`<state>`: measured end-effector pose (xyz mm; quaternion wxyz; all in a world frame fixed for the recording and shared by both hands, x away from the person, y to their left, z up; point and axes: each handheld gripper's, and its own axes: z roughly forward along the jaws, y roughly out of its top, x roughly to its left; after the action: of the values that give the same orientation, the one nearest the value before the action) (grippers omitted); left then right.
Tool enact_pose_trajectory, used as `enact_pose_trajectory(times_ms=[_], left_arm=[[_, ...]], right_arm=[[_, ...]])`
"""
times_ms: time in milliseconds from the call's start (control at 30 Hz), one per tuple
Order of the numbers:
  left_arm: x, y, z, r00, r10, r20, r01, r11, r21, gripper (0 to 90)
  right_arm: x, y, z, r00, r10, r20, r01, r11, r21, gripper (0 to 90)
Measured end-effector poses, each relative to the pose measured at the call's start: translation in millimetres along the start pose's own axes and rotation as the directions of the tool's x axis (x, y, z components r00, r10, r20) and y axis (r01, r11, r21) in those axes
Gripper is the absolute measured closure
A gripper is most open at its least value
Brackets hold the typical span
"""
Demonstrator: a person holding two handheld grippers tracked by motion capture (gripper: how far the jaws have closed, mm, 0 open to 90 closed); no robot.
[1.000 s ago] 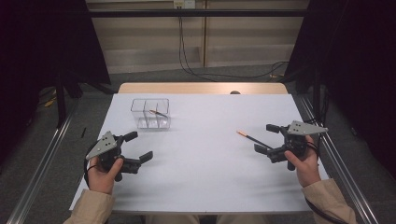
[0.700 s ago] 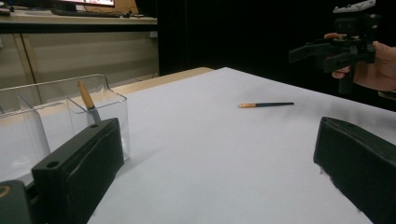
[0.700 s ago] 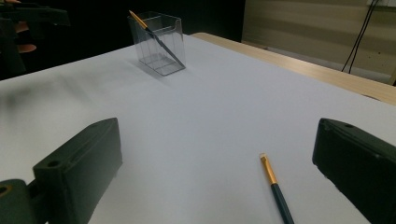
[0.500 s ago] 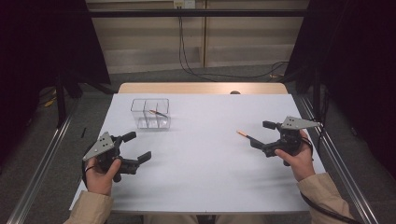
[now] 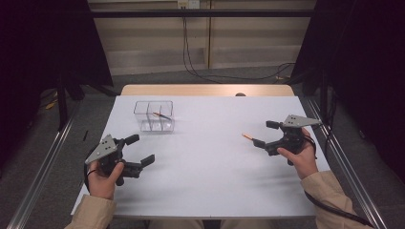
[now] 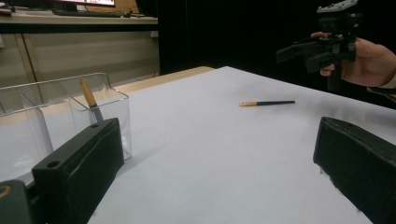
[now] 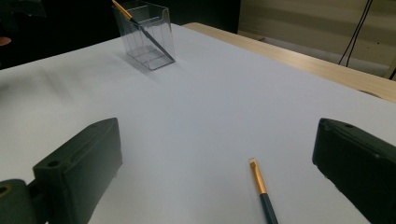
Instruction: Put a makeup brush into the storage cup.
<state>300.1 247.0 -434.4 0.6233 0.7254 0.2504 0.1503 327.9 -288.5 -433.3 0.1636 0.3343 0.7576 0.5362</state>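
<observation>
pencil point(image 7: 262, 192) lies flat on the table point(image 5: 210, 181) between my right gripper's point(image 5: 265, 134) wide-open jaws; my left gripper point(image 5: 140, 149) is spread too.

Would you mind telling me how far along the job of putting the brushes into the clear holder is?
About halfway. Done: one brush leans inside the clear holder. In hand: the right gripper, jaws open, hovers by the second brush, which lies flat on the table. Left: grasping that brush and dropping it in. The left gripper is open, holding nothing.
</observation>
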Motion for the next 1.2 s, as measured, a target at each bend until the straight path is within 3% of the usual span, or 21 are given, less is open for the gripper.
enact_pose_trajectory(times_ms=[733,1200], left_arm=[[1.1,-0.5,1.1,1.0000,0.003,-0.002,-0.003,1.0000,0.007,1.6],[-1.6,1.8,1.6,0.9999,0.016,-0.004,-0.016,0.9998,0.012,1.8]], right_arm=[[-22.0,1.0,10.5,0.9994,0.017,0.030,-0.020,0.996,0.081,0.7],[-33.0,4.2,12.8,0.9993,0.004,0.038,-0.010,0.987,0.162,0.7]])
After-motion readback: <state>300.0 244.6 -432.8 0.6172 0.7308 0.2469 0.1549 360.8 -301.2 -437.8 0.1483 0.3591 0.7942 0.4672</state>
